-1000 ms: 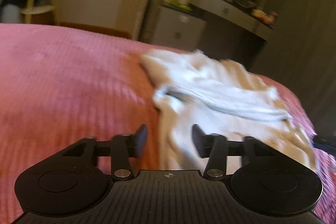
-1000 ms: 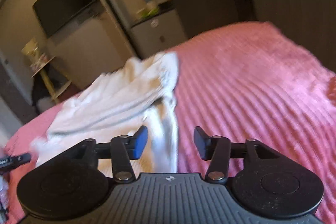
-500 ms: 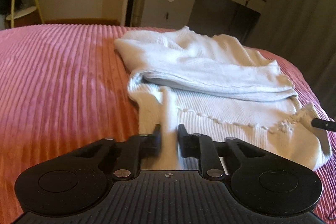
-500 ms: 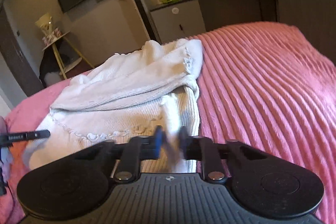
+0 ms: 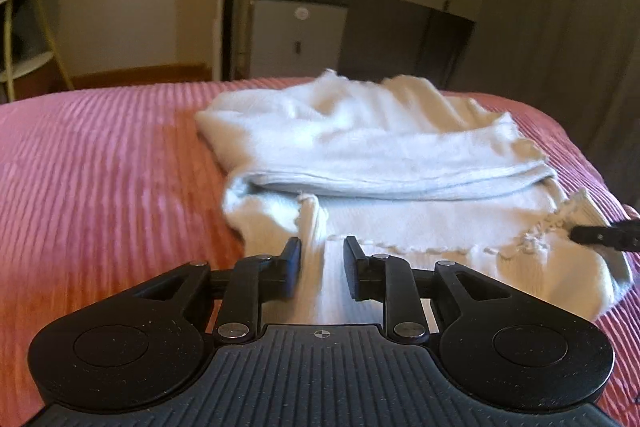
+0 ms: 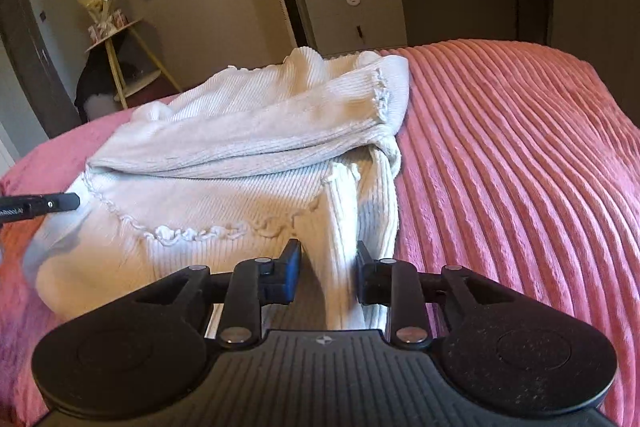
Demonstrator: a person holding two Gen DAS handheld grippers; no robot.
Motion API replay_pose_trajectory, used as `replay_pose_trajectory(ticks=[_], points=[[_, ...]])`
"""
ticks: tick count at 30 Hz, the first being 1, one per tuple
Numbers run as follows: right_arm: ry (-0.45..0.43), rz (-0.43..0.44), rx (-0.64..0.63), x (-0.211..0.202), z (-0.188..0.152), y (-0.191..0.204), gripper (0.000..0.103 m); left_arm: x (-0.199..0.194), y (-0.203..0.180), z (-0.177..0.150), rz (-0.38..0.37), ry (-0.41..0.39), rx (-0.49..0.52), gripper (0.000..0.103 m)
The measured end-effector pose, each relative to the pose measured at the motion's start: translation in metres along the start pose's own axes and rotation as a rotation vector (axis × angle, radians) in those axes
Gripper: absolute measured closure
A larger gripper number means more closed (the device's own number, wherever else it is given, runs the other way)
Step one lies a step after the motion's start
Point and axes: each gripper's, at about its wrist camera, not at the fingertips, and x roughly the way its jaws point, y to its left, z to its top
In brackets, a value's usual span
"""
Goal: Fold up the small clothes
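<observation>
Pinching a raised fold of the white knitted garment (image 5: 380,155) between the narrow jaws of the left tool (image 5: 322,267), at the near left edge of the cloth as seen from the left wrist. Having just been opening these jaws a little, with the ridge of cloth filling the gap between the two pads. Doing the same with the right tool (image 6: 328,271): gripping a standing fold at the near right edge of the garment, jaws narrow and just opened slightly, cloth between them and touching the pads. Lying spread on the pink ribbed bed (image 5: 100,167), directly in front of both tools and reaching toward the far edge of the bed. Showing one layer folded across the far half, and a frilled seam running sideways over the near half, just beyond the fingertips. Pointing both tools downward at the near hem, one at each end of it, with the dark tip of each tool appearing at the side of the other's view, touching or almost touching the cloth. Standing behind the bed, well apart from the garment: a grey cabinet (image 5: 298,39).
</observation>
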Motion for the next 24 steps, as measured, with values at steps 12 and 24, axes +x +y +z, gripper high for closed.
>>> replay_pose_trajectory(ticks=[12,24], points=[[0.006,-0.011,-0.047,-0.006,-0.002,0.004,0.094,0.017,0.008,-0.003,-0.002,0.059,-0.064,0.093],[-0.287,-0.072,-0.147,-0.027,0.068,0.021,0.096,-0.037,0.003,0.064,0.068,-0.275,-0.035,0.093]])
